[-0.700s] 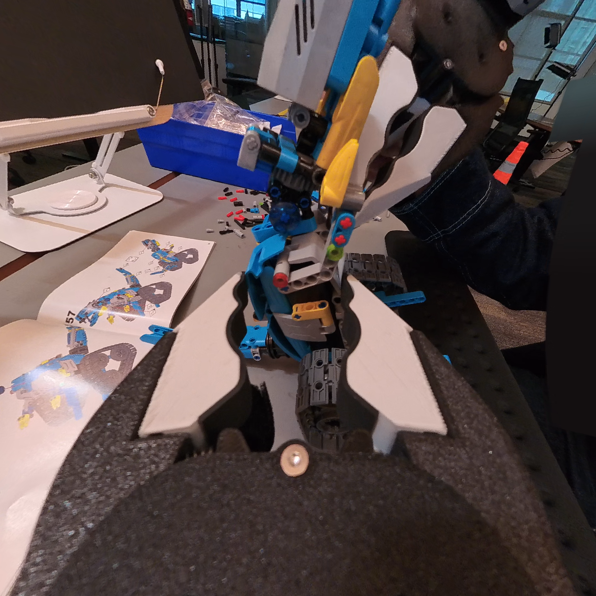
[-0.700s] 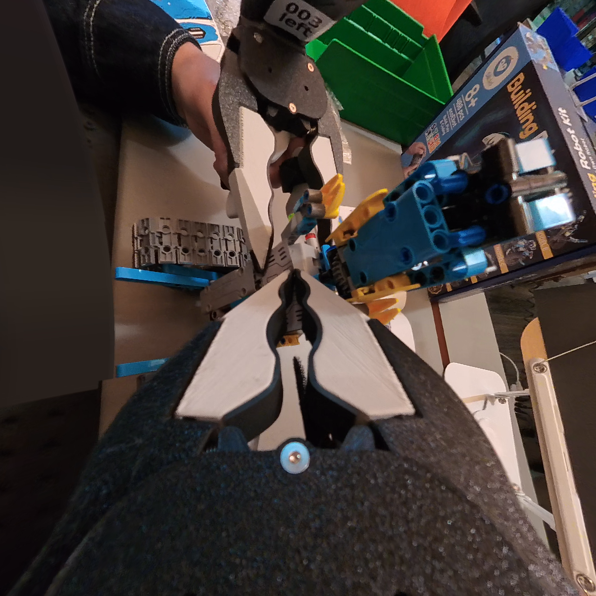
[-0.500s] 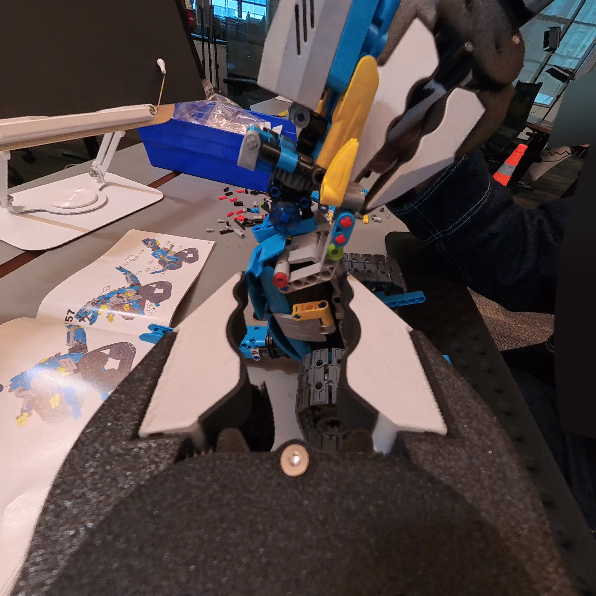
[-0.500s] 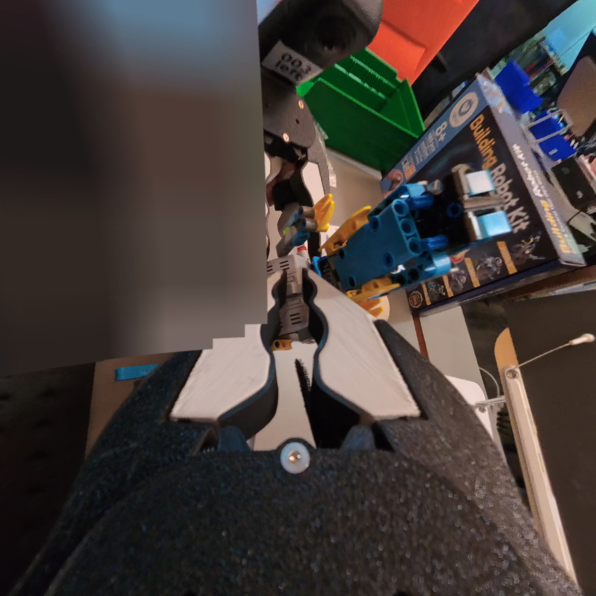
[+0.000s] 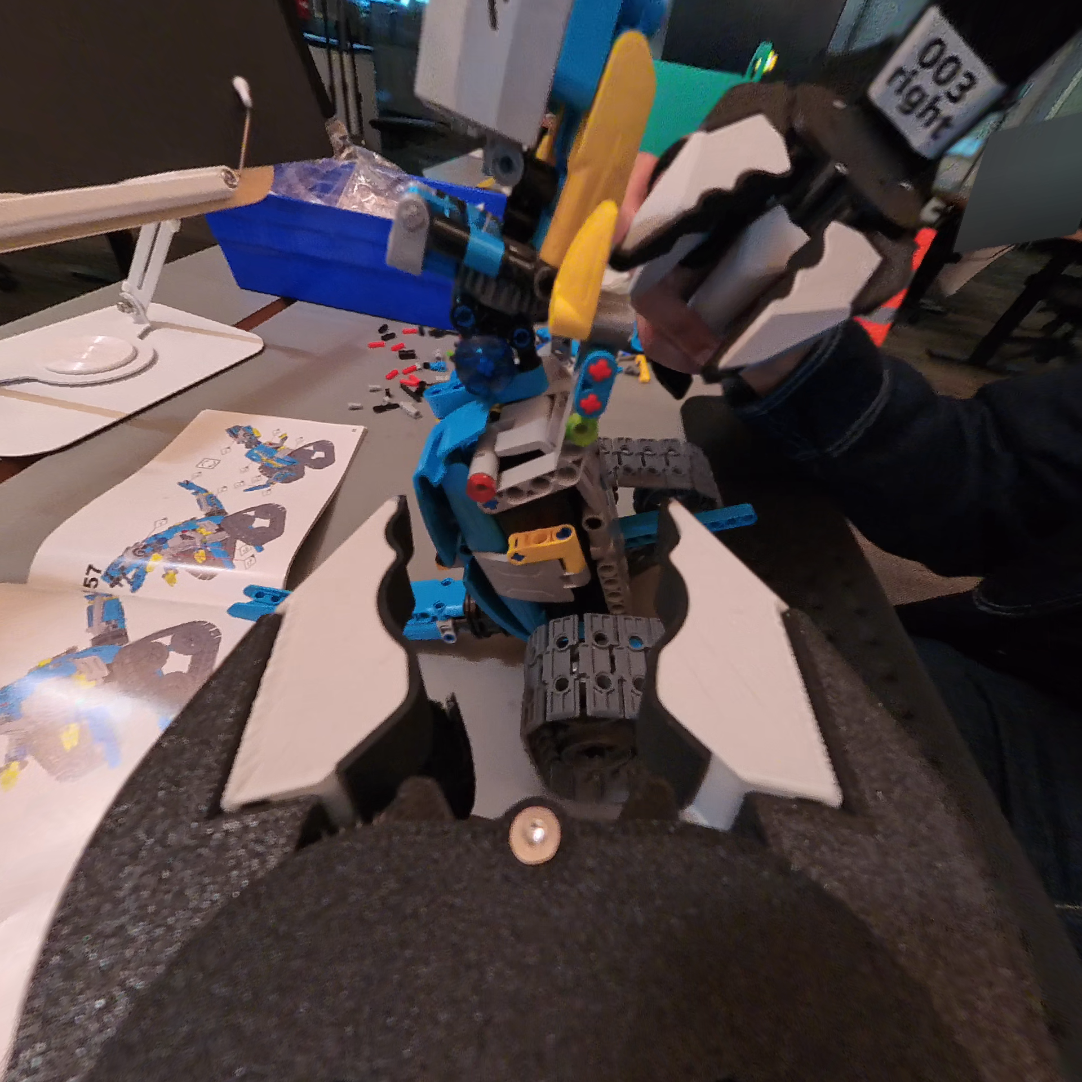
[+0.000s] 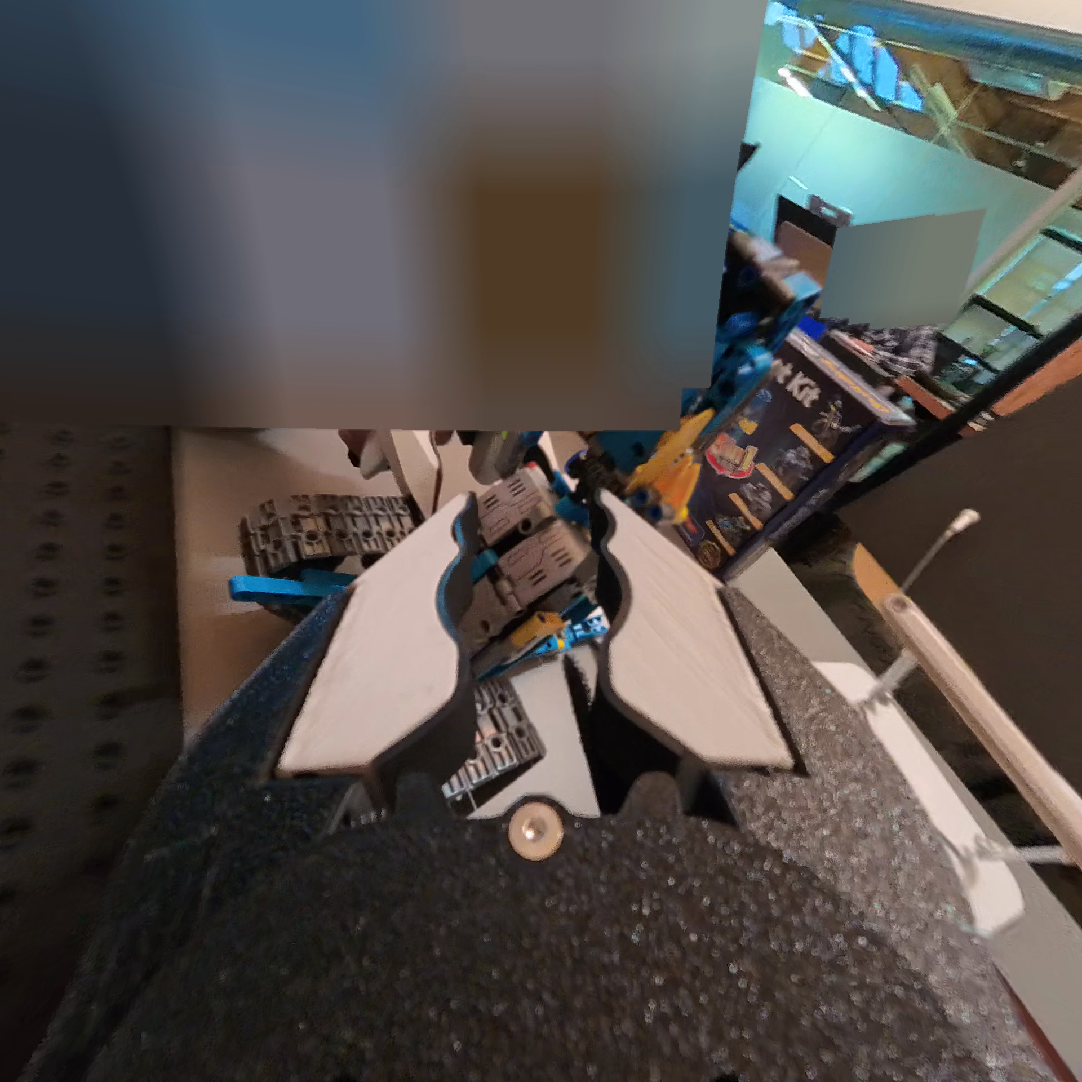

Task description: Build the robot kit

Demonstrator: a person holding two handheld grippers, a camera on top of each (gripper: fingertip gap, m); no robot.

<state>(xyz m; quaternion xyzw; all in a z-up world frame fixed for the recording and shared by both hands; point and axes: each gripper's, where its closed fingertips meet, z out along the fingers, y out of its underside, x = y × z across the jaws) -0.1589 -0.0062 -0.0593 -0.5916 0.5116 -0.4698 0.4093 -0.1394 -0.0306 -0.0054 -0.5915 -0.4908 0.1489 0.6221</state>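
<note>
A blue, grey and yellow brick robot model [image 5: 527,468] stands upright on the table on grey treads. My left gripper [image 5: 536,515] brackets the model's lower body, one finger on each side, and holds it. My right gripper [image 5: 673,304] is open and empty at the upper right, just beside the model's yellow wing, with a hand in a dark sleeve [image 5: 907,456] behind it. In the right wrist view the right gripper [image 6: 533,503] is spread, and the model's grey body [image 6: 527,556] shows between and beyond its fingers. A blurred patch hides the upper part of that view.
An open instruction booklet [image 5: 175,527] lies at the left. A blue bin [image 5: 328,257] and a white lamp base [image 5: 117,357] stand behind, with several small loose pieces [image 5: 398,375] between. A loose grey tread [image 6: 328,527] and a dark kit box [image 6: 790,456] are near. A black perforated mat [image 5: 819,585] is at the right. Between my left fingertips and the loose grey tread [image 6: 328,527] there is roughly 6 cm.
My right gripper has opened, let go of the small part on the model's upper body and drawn back to the right. My left gripper and the model have not moved.
</note>
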